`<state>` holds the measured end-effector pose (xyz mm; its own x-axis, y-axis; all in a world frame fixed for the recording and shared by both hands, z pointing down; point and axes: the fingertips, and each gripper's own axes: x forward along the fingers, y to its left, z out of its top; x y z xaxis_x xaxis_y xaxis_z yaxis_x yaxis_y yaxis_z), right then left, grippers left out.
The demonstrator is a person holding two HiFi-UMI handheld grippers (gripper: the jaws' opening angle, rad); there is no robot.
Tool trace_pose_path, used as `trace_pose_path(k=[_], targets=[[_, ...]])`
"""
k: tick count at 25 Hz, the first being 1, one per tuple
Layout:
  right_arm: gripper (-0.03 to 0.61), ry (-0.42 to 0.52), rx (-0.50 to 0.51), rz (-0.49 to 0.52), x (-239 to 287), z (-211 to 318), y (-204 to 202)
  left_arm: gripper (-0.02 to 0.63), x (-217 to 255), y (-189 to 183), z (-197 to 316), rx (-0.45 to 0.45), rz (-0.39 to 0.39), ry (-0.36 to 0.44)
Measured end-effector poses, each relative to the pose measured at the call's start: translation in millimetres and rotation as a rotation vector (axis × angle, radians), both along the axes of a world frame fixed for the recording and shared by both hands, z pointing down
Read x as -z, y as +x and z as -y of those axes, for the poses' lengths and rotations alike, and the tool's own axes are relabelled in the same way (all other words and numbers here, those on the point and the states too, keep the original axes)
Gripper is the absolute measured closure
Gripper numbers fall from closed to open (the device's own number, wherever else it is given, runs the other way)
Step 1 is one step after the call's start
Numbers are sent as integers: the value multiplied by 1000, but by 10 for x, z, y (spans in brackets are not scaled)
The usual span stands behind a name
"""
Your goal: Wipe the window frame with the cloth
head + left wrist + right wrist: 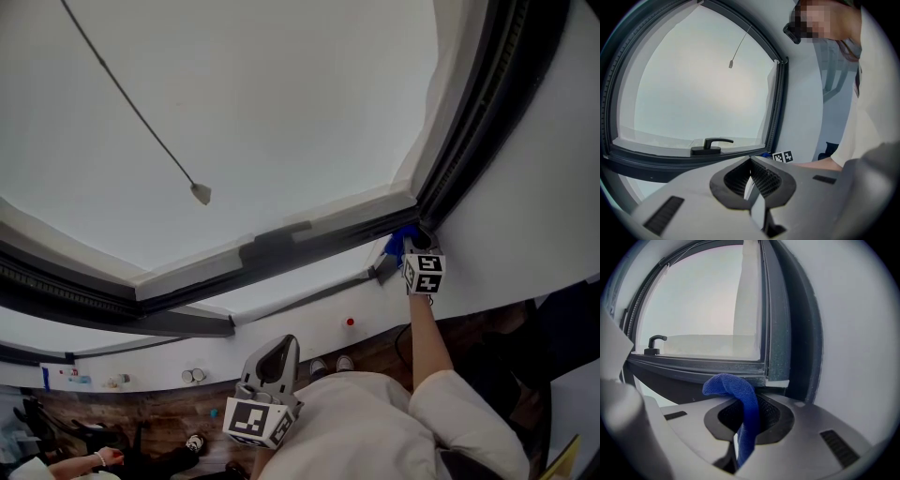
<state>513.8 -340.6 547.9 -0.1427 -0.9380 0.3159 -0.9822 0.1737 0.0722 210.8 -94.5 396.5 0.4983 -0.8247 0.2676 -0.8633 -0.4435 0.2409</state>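
Observation:
A blue cloth (738,397) is clamped between the jaws of my right gripper (746,430), its free end folded over towards the frame. In the head view the cloth (401,242) presses against the lower right corner of the dark window frame (281,246), with the right gripper (413,249) right behind it. The right gripper view shows that frame corner (772,363) just beyond the cloth. My left gripper (279,354) hangs low in front of the person's chest, away from the window. Its jaws (751,180) are shut with nothing between them.
A dark window handle (711,144) sits on the bottom rail, left of the corner. A thin pull cord with a small weight (200,193) hangs before the pane. White wall (525,206) flanks the frame on the right. Below are a wooden floor and another person's hand (105,457).

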Motion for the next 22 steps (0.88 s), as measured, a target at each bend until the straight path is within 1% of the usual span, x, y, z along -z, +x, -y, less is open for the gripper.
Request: trace_pose_path(k=[7,12,14,16,22], targets=[[534,-1,-23,14,-4,40,191,605,13,-4,-47,30,10,-4],[534,-11,-8,23,-7,21,187,606,57,-43,-116,63,16,2],[534,-18,14,25,12,-67,125,606,72,-92,-161,87,7,6],[534,-13,70,58,57,-264,-26,606,56,-179,-216,122,-1,6],[534,4,346,252,421,-1198,-824,606,-38,-589,-310,225,14,16]])
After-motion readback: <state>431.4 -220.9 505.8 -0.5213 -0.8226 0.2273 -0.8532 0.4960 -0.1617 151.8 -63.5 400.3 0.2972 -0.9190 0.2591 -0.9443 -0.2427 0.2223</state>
